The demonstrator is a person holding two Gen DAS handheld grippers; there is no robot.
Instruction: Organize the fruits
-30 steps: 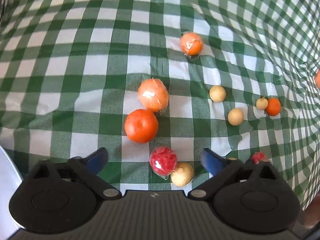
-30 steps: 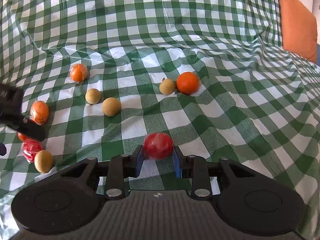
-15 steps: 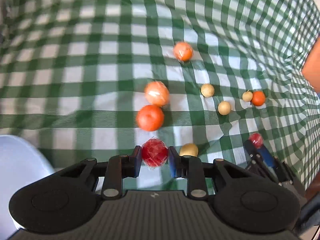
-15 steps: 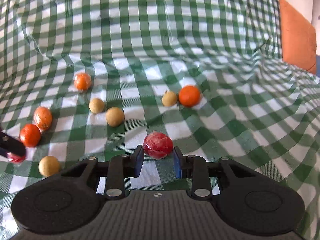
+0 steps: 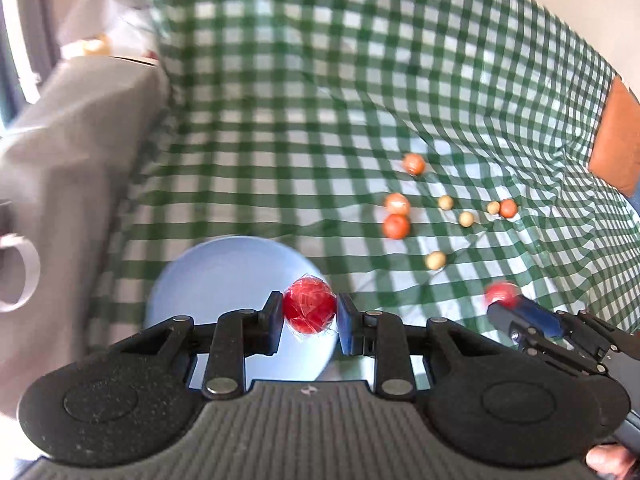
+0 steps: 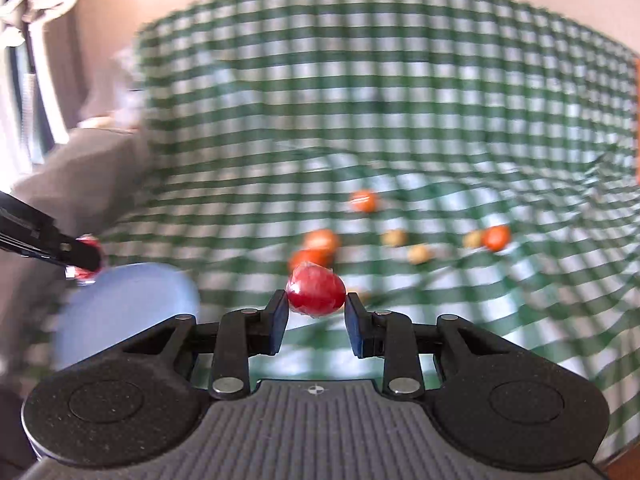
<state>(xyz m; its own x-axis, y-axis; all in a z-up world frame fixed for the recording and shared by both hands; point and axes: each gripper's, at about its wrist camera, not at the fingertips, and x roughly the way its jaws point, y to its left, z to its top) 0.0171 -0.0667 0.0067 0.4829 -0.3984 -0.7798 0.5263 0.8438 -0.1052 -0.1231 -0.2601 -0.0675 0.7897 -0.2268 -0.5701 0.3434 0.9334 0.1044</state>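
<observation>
Gripping a red fruit (image 5: pixel 309 309) wrapped in clear film, the left claw (image 5: pixel 308 322) holds it over the blue plate (image 5: pixel 224 276), near the plate's 3 o'clock rim in the left wrist view. Both pads press its sides. The right claw (image 6: pixel 316 314) is likewise closed on a second red fruit (image 6: pixel 316 289), held above the green checked cloth (image 5: pixel 320 100); in the left view this claw (image 5: pixel 516 312) enters at 4 o'clock with its fruit (image 5: pixel 502 293) blurred at the tips.

Past the plate, toward 2 o'clock in the left view, loose fruit lies on the cloth: two oranges (image 5: pixel 396 225) touching or nearly so, one above the other, a third orange (image 5: pixel 414 163) farther up, and a fourth (image 5: pixel 508 208) just beside a small tan fruit (image 5: pixel 493 207). Three more tan fruits (image 5: pixel 435 260) lie apart between these.

A grey cover (image 5: pixel 80 140) rises at 9 o'clock, beside the cloth's edge. An orange-brown cushion (image 5: pixel 618 140) shows at 3 o'clock. The right view is motion-blurred, with the plate (image 6: pixel 132 304) at 8 o'clock and the left claw (image 6: pixel 82 258) above its rim.
</observation>
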